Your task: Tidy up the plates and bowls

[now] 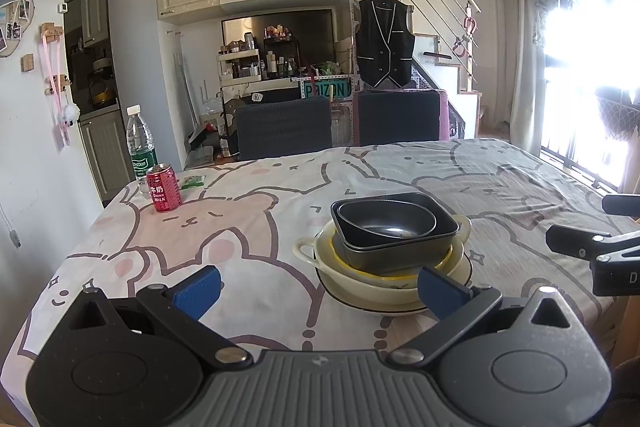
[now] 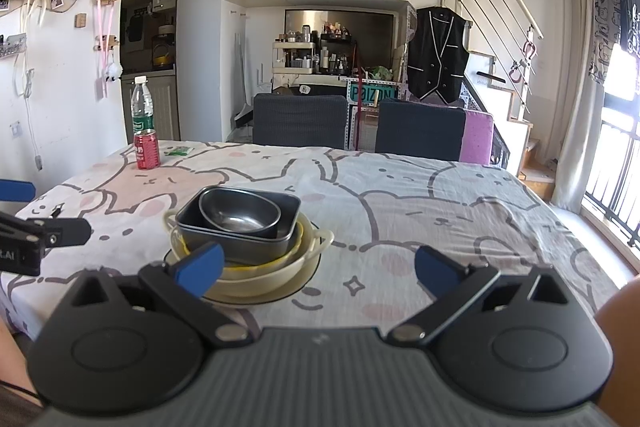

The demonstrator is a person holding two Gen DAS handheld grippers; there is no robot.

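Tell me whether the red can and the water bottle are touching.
Cannot tell. In the right wrist view the red can overlaps the water bottle behind it; the left wrist view shows them close, without a plain gap or contact.

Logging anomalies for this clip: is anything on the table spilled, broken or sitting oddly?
No spill or damage shows. One oddity: the dark oval bowl sits tilted inside the dark rectangular dish, which rests askew in the cream bowls. The red can and water bottle stand upright.
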